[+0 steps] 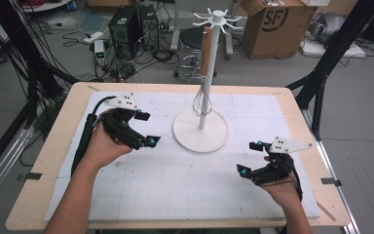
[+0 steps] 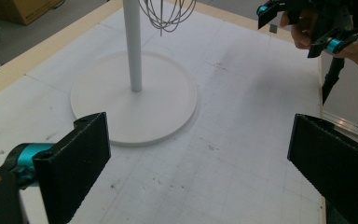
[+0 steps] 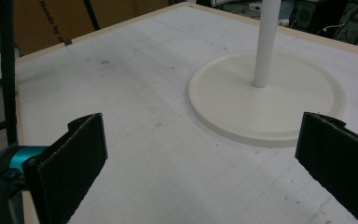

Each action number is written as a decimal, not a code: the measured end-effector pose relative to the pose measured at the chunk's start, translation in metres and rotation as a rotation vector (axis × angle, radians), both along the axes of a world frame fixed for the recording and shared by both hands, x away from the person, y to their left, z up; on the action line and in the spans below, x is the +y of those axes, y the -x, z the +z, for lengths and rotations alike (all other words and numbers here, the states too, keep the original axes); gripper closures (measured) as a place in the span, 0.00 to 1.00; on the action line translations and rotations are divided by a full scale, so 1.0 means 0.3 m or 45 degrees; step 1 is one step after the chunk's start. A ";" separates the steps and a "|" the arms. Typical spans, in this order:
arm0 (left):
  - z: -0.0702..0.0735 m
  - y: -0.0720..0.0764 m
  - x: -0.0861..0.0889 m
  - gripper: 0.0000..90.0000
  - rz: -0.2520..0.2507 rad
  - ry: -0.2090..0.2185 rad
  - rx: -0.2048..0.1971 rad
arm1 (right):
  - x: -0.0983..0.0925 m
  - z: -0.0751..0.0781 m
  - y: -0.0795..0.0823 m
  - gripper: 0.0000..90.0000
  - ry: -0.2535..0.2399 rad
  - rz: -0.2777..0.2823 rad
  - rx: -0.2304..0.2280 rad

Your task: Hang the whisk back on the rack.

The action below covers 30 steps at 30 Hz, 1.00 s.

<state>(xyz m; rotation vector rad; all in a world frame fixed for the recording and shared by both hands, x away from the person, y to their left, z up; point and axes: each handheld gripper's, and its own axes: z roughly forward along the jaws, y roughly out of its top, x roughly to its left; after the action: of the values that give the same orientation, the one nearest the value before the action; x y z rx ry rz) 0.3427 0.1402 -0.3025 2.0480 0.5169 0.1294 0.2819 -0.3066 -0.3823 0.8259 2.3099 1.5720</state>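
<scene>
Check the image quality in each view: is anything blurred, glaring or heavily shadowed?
High view: even, soft light, no glare, the whisk and stand fairly sharp. Left gripper view: the close black pads are soft, the mat stays clear. Right gripper view: the same, with a faint shadow by the stand's base.

Even, diffuse overhead lighting, soft faint shadows on the white mat [image 1: 185,175], no glare, near jaws slightly blurred, high view mildly soft.

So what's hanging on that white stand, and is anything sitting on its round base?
A whisk with a wooden handle hangs from the white stand. The round base looks bare, though the pole hides a sliver of it.
</scene>
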 end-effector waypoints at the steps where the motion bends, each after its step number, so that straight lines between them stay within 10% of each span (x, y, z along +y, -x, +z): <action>1: -0.005 0.003 0.001 0.07 0.004 0.007 0.008 | 0.000 0.000 0.000 0.01 -0.002 -0.001 0.001; 30: -0.116 0.117 0.065 0.02 0.057 -0.031 -0.013 | 0.000 -0.018 -0.017 0.01 -0.011 0.012 0.025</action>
<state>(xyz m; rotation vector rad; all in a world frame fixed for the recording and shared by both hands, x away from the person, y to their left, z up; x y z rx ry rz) 0.3077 0.1596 -0.3374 2.0586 0.5578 0.1736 0.2871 -0.3066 -0.3878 0.8378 2.3254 1.5861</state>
